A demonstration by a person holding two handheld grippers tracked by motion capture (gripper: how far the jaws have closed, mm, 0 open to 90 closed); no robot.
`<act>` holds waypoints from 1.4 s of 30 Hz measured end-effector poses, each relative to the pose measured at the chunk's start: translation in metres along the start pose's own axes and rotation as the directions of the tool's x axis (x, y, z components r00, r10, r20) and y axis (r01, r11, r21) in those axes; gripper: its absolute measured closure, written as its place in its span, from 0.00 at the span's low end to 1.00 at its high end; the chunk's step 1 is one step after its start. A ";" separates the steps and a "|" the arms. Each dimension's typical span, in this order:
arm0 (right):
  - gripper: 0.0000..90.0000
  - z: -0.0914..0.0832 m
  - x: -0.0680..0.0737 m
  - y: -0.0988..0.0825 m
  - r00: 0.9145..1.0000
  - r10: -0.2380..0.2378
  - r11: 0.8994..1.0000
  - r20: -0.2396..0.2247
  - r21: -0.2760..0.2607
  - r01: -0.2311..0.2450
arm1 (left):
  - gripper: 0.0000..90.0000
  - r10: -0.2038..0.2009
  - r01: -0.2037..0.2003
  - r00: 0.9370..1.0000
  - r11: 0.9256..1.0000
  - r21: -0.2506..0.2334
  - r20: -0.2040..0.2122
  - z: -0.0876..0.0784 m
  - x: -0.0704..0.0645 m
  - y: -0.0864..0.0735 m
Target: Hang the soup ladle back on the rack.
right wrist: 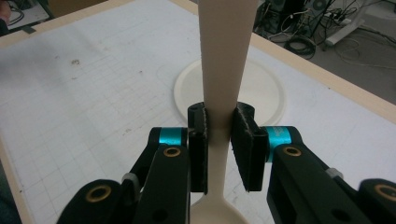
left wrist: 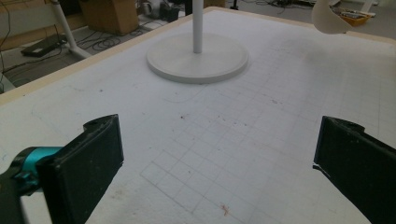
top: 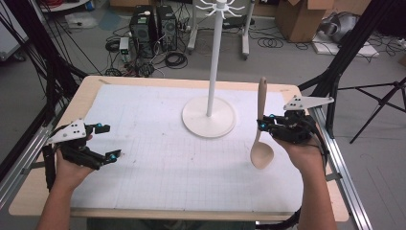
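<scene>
The right gripper (right wrist: 219, 140) has its two black jaws pressed against the narrow neck of a pale wooden spoon with a long flat handle (right wrist: 228, 60), so it is clamped on the spoon. The spoon stands nearly upright: bowl hanging just above the white gridded mat (top: 158, 158), handle rising past the jaws. From the high view the spoon (top: 261, 129) sits at the right side of the table, held off the surface in that hand.

Beyond the jaws, toward the table's middle, stands a white hanging stand with a round flat base and a tall thin pole (top: 209, 117), topped by a ring of small hooks. It lies ahead and to the left of the spoon, near but apart. If the spoon is meant for those hooks, I'd guess the handle end must go up and inward.

The left gripper (top: 103, 143) hovers well apart at the left edge, jaws spread wide with nothing between them.
</scene>
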State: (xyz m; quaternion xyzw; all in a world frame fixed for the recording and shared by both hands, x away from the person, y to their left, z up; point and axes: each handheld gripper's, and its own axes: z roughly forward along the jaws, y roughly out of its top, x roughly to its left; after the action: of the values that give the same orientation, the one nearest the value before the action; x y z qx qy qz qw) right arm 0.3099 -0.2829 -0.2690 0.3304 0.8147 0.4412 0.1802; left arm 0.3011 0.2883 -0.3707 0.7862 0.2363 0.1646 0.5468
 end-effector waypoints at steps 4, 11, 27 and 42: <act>0.86 -0.004 -0.004 0.006 1.000 0.003 1.000 -0.001 0.001 -0.003 | 0.02 0.001 -0.001 1.000 1.000 0.000 -0.001 -0.001 0.000 0.000; 0.86 -0.010 -0.008 0.014 1.000 0.000 1.000 0.002 -0.012 0.000 | 0.02 0.001 -0.001 1.000 1.000 -0.001 0.000 -0.001 0.001 0.000; 0.86 -0.011 -0.022 0.052 1.000 -0.010 1.000 0.011 0.002 0.010 | 0.02 0.002 -0.002 1.000 1.000 0.003 0.000 0.001 0.000 0.000; 0.86 0.003 -0.038 0.101 0.999 -0.037 0.998 0.002 0.058 0.037 | 0.02 -0.001 0.001 1.000 1.000 -0.006 -0.005 -0.004 0.002 0.000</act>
State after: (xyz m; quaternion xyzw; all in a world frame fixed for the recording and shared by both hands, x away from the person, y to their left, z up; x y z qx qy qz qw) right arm 0.3772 -0.2680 -0.1864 0.3209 0.8328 0.4134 0.1801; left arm 0.3010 0.2928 -0.3695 0.7840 0.2378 0.1669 0.5486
